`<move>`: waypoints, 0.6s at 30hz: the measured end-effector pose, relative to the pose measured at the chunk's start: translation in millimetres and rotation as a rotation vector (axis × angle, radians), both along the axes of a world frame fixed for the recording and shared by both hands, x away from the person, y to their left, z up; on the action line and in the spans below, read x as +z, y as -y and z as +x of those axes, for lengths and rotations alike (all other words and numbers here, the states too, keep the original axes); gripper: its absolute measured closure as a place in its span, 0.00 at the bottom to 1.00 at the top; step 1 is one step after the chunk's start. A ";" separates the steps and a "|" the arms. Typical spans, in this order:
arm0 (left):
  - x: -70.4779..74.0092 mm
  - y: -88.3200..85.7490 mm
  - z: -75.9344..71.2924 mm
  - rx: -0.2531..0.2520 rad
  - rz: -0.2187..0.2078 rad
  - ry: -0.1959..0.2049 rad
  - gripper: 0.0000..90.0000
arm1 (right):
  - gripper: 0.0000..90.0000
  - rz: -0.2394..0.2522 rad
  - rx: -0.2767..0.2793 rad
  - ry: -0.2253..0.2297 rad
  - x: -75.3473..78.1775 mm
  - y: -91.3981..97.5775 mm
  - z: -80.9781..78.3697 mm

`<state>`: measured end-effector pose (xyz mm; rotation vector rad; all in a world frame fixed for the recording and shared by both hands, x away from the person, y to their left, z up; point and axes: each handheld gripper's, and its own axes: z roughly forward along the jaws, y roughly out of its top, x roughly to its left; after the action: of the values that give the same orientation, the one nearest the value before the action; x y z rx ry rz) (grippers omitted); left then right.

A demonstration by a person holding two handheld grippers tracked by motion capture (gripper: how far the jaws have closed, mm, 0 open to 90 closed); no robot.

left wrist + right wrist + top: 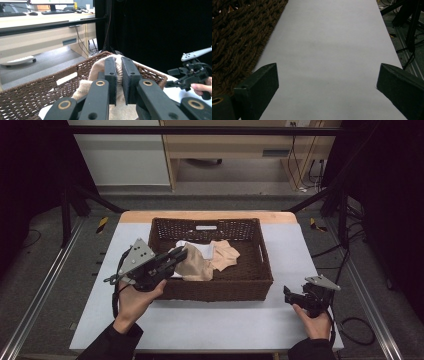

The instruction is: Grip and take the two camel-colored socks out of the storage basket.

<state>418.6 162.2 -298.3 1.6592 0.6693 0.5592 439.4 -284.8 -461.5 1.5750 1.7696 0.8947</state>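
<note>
While left gripper point(119, 82) pinches beige cloth point(197, 267), basket rim point(215, 287) near

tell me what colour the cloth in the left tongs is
Beige cloth, clearest in the high view.

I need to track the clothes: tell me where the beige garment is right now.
In the high view the beige garment lies in the left half of the wicker basket, its edge pinched between the jaws of the left gripper, beside a white cloth.

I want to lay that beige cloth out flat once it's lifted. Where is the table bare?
Bare white table runs in front of the wicker basket, between the two hands. A narrower strip lies right of the basket, beyond the open right gripper. The basket is crowded: the left gripper pinches the beige cloth there.
</note>
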 end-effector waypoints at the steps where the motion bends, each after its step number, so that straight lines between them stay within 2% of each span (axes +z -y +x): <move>1: -0.6 -0.6 -2.7 -0.006 0.004 0.001 0.92 | 0.05 0.002 -0.001 0.001 0.1 -0.2 -0.2; 4: -4.3 -1.8 -14.5 -0.026 -0.008 0.004 0.92 | 0.05 0.001 0.001 -0.001 0.1 -0.1 -0.3; 9: -9.3 -3.7 -26.2 -0.045 -0.009 0.002 0.92 | 0.05 0.004 0.002 0.002 0.3 0.0 -0.7; 11: -15.7 -3.9 -34.5 -0.059 0.004 -0.008 0.92 | 0.05 0.006 0.002 -0.001 0.4 -0.2 -1.0; 18: -32.6 -2.6 -46.1 -0.085 0.035 -0.041 0.92 | 0.05 0.003 0.003 0.001 0.6 -0.4 -1.7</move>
<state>372.6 164.8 -330.8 1.7276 0.6190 0.4792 437.6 -284.5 -460.9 1.5743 1.7709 0.9001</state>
